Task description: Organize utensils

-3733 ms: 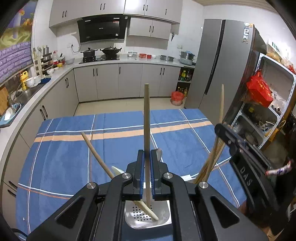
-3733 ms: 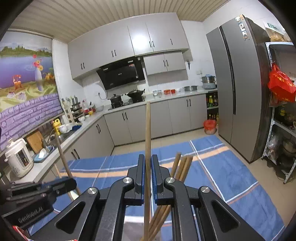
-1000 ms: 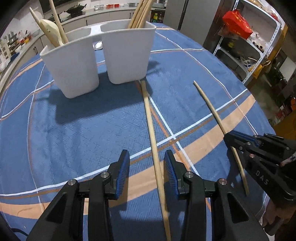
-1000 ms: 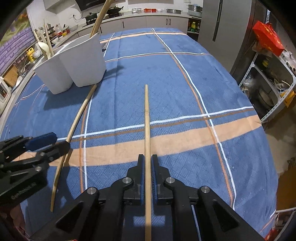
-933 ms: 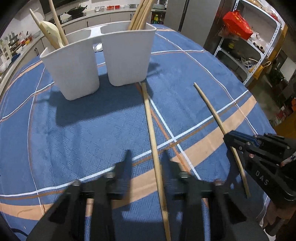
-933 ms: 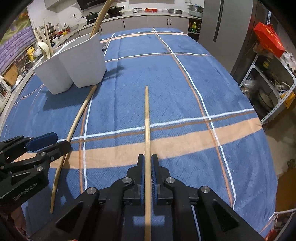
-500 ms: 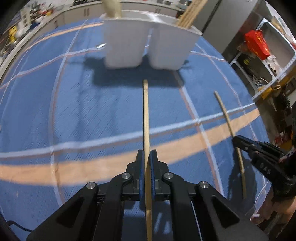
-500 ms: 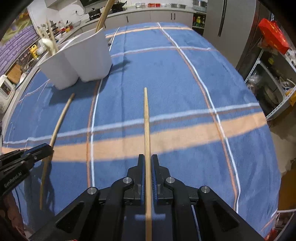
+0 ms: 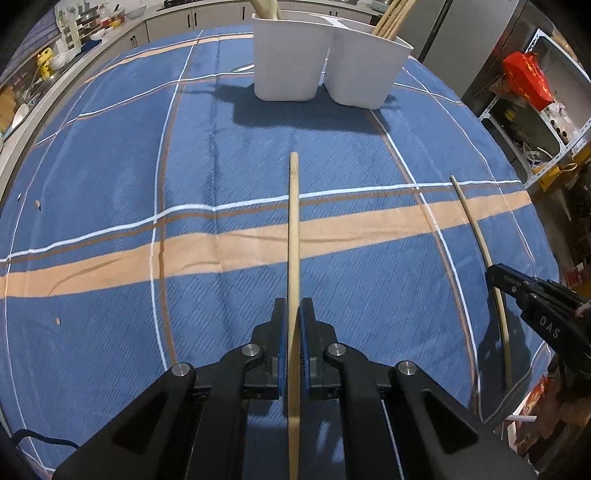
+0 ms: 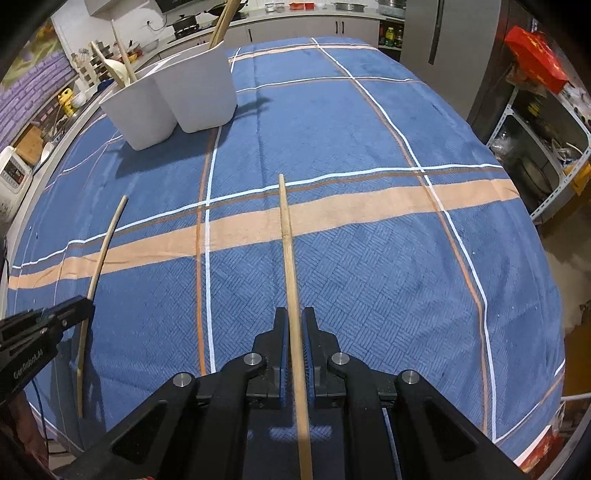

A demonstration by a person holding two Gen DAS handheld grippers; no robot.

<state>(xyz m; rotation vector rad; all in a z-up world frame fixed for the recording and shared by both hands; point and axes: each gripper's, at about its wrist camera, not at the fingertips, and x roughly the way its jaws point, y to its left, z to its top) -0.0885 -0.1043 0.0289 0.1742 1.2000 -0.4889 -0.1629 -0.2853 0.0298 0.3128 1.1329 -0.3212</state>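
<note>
Containers: a white two-compartment utensil holder (image 9: 327,55) stands upright at the far end of the table, on a blue plaid tablecloth (image 9: 110,184) with orange and white stripes. In the left wrist view, the left compartment (image 9: 288,61) holds a pale wooden utensil (image 9: 264,8), of which only the lower part is in frame. The right compartment (image 9: 369,68) holds a bundle of wooden chopsticks (image 9: 393,16) leaning toward the right. In the right wrist view, the nearer-left compartment shows two thin wooden handles and a pale spoon-like head (image 10: 116,70); the other compartment shows one thick wooden handle (image 10: 223,22) rising out of frame.

Left gripper (image 9: 291,321): jaws closed on a wooden chopstick (image 9: 293,221), which runs straight forward between the blue pads toward the holder. Its far tip stops well short of the holder's base.

Right gripper (image 10: 293,325): jaws closed on a second wooden chopstick (image 10: 288,258), which also points forward across the orange stripe. Its tip is well apart from the holder.

Each gripper appears at the edge of the other's view, holding its stick. A thin metal utensil (image 9: 242,67) lies on the cloth just left of the holder; its type cannot be determined.
</note>
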